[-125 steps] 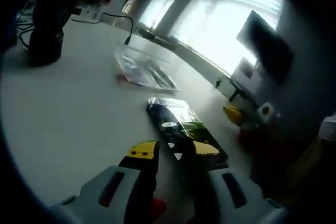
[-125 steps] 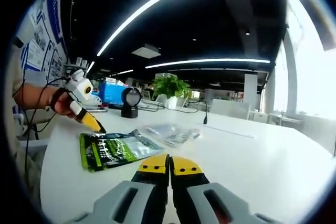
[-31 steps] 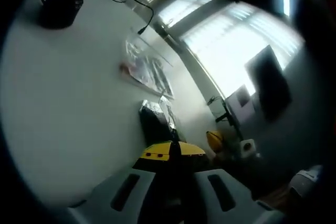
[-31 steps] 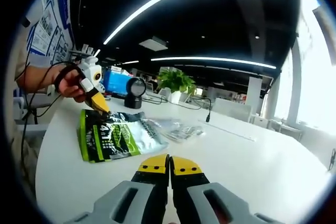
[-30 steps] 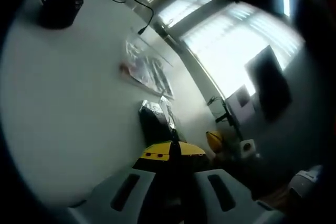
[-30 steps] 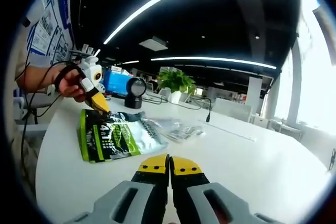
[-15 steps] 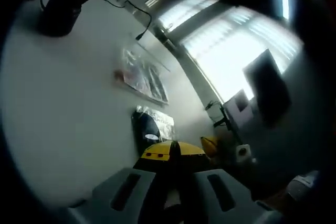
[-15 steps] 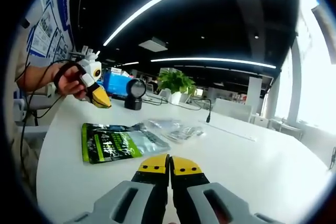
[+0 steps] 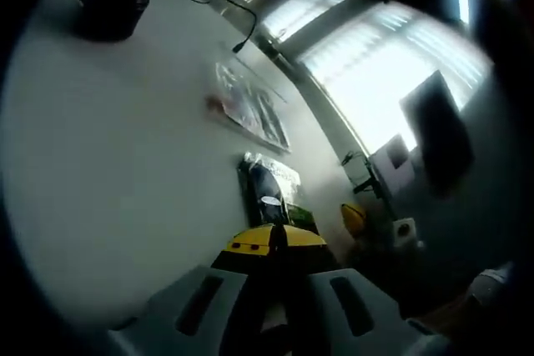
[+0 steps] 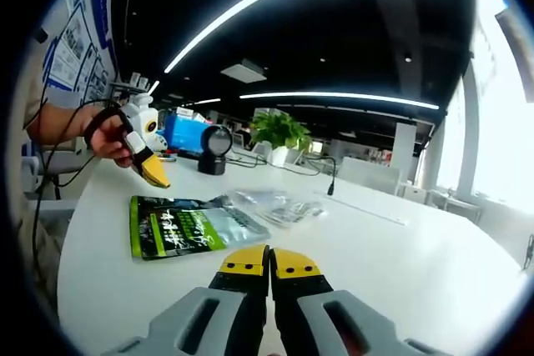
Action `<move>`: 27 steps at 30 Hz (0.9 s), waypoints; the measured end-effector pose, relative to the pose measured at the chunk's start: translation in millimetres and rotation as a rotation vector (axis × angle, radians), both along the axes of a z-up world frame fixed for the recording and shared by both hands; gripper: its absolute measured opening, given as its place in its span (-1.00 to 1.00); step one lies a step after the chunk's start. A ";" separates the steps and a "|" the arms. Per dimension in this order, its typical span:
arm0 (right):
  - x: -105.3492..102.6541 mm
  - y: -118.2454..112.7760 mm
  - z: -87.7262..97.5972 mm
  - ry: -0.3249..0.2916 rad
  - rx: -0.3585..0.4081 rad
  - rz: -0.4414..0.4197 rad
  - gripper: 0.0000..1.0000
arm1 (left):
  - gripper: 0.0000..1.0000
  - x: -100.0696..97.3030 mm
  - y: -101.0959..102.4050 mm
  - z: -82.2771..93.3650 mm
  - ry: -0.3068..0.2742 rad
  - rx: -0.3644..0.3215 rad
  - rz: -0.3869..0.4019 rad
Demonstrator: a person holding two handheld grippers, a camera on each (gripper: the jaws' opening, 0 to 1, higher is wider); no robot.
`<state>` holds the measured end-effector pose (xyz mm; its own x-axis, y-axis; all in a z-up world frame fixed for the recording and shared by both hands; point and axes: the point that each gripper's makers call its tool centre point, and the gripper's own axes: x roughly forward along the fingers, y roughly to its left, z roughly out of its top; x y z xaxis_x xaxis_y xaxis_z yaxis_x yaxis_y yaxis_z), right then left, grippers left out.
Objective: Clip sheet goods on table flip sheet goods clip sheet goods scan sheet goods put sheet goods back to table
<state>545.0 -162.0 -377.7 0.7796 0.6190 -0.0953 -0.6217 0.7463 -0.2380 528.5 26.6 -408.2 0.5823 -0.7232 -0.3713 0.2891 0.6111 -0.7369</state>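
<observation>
- Right gripper view: right gripper (image 10: 269,263) low in front, yellow tips pressed together, nothing between them, above the white table (image 10: 400,248).
- Green pouch (image 10: 188,227) lies flat on the table, just beyond the right gripper's tips and to their left; printed face up, silver end pointing away from the person.
- Clear packet (image 10: 275,203) lies just past the pouch, near its silver end; cannot tell if they touch.
- Left gripper (image 10: 152,171) hangs in the air above the pouch's near-left end, apart from it, held by a hand (image 10: 108,137) with a black cable looped round it; yellow tips point down, look closed, empty.
- Black scanner (image 10: 214,152) stands on the table beyond the pouch; plant (image 10: 279,132) behind the scanner; thin black cable (image 10: 321,174) beyond the packet.
- Left gripper view: left gripper (image 9: 275,238) tips closed on nothing, above the table (image 9: 108,172).
- Pouch (image 9: 271,198) lies on the table just beyond the tips, dark with a green edge, not touched.
- Packet (image 9: 250,110) is farther out from the pouch, apart from it; cable (image 9: 209,6) runs past the packet; dark scanner base (image 9: 108,6) blurred, well away from the pouch.
- Bright windows (image 9: 375,64) beyond the table edge past the pouch.
</observation>
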 end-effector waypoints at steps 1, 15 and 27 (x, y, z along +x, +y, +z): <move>-0.1 0.2 -0.1 0.000 0.000 0.001 -1.00 | -1.00 -0.2 -0.3 -0.3 -0.002 0.003 -0.002; -0.6 1.2 -0.6 -0.001 -0.007 0.001 -1.00 | -1.00 -0.5 0.4 -5.1 0.005 0.011 -0.009; -0.3 0.9 -0.8 -0.002 -0.008 0.000 -1.00 | -0.95 -1.1 -0.9 -7.3 0.032 -0.025 -0.016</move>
